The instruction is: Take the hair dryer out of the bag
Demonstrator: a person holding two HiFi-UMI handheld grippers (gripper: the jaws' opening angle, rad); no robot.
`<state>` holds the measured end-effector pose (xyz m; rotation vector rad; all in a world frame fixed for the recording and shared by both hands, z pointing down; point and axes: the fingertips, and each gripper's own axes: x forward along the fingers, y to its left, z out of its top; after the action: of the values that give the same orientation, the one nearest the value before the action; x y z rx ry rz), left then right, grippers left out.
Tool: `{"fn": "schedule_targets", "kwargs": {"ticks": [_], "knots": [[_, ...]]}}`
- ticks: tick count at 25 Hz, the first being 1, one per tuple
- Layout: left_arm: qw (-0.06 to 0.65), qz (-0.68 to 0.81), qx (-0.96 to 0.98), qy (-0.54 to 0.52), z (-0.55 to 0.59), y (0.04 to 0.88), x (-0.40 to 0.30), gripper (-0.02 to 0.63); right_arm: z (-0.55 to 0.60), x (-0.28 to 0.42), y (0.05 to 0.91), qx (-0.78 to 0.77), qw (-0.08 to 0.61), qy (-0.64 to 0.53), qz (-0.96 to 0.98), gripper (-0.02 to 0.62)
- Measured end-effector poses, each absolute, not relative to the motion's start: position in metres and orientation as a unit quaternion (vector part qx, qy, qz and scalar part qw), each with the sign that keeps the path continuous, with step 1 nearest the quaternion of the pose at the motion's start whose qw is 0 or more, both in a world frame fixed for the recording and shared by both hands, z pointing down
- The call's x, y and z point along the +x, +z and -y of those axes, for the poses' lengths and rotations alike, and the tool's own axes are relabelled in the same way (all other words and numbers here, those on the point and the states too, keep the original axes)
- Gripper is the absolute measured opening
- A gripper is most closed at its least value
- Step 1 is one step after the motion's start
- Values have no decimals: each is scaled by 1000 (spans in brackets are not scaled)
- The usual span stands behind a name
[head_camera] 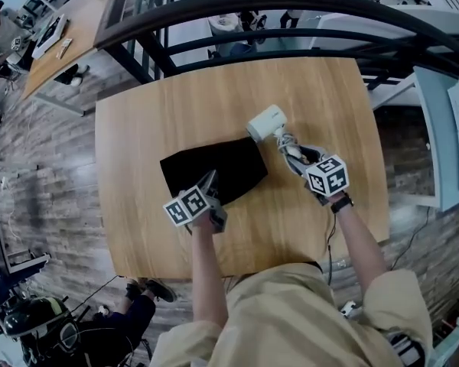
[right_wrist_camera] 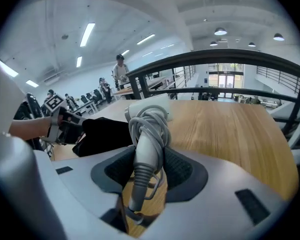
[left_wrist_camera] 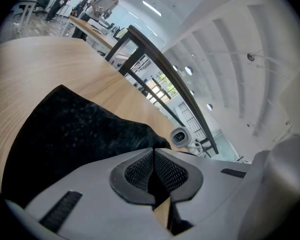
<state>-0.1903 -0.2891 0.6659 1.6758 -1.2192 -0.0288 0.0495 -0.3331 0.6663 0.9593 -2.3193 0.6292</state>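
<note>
Right gripper (right_wrist_camera: 149, 165): jaws partly apart and clamped on the grey handle of the hair dryer (right_wrist_camera: 149, 115), with the cord wound round that handle between the pads.

The dryer is fully outside the bag (head_camera: 214, 170). Its white head points toward the table's far side, just past the bag's far right corner. I cannot tell whether the head touches the wood.

Left gripper (left_wrist_camera: 153, 154): jaws drawn together, pinching black fabric at the bag's near edge. The rest of the bag lies flat and dark beyond the tips.

Edges: the bag sits about mid-table (head_camera: 176, 105). A wide band of bare wood shows on the far side and to the right of the dryer, and a narrower strip at the near edge by the person's torso.

Surface: light wood grain, rounded corners.

Room: a dark curved railing (head_camera: 291, 10) runs just beyond the far edge. The plank floor (head_camera: 46, 159) lies to the left, with desks and people in the distance.
</note>
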Motion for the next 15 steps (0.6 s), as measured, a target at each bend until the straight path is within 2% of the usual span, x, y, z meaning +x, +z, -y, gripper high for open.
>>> {"fn": "schedule_targets", "kwargs": {"ticks": [12, 15], "knots": [[497, 523, 692, 23, 288, 679, -178, 21, 343, 45, 706, 493, 222, 302, 785, 173], [497, 533, 685, 25, 285, 683, -176, 21, 339, 41, 718, 502, 237, 310, 772, 175]]}}
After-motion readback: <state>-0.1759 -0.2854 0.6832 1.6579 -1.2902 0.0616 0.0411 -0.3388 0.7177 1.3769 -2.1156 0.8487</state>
